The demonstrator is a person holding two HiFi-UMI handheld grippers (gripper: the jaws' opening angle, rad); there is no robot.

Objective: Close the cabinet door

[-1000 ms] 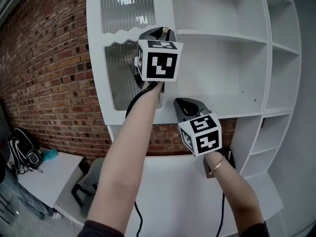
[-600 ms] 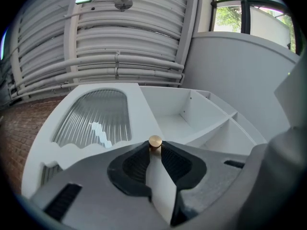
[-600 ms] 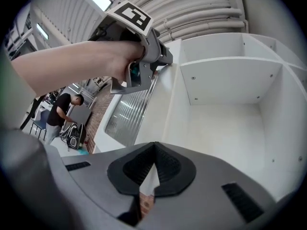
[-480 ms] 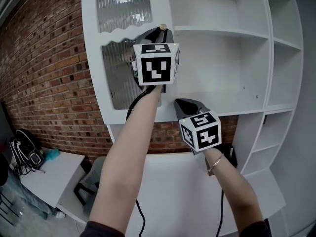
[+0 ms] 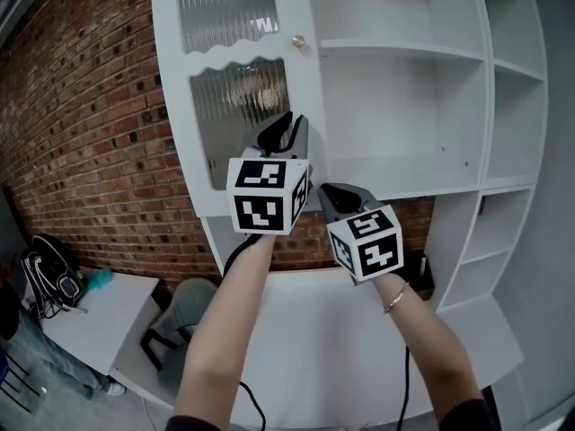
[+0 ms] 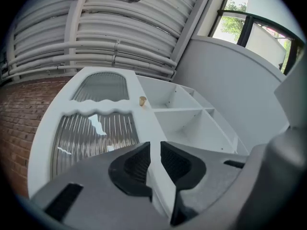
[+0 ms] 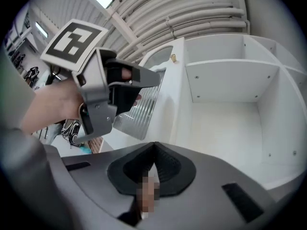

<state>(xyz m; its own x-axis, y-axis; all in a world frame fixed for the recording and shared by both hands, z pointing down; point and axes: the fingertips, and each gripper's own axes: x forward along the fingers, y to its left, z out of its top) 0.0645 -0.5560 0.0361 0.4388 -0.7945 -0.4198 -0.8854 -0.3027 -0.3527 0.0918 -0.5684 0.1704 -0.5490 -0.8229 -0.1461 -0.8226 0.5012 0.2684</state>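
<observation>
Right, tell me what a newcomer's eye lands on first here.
The two black-and-white marker cubes at the centre grab attention, one on the left gripper, one on the right gripper. Behind them stands the white cabinet door with ribbed glass, beside white shelves. A red brick wall fills the left.

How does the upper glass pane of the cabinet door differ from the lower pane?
The upper pane is smaller, with an arched top and wavy bottom edge; the lower pane is larger, with a wavy top edge. Both are ribbed glass in the white door.
</observation>
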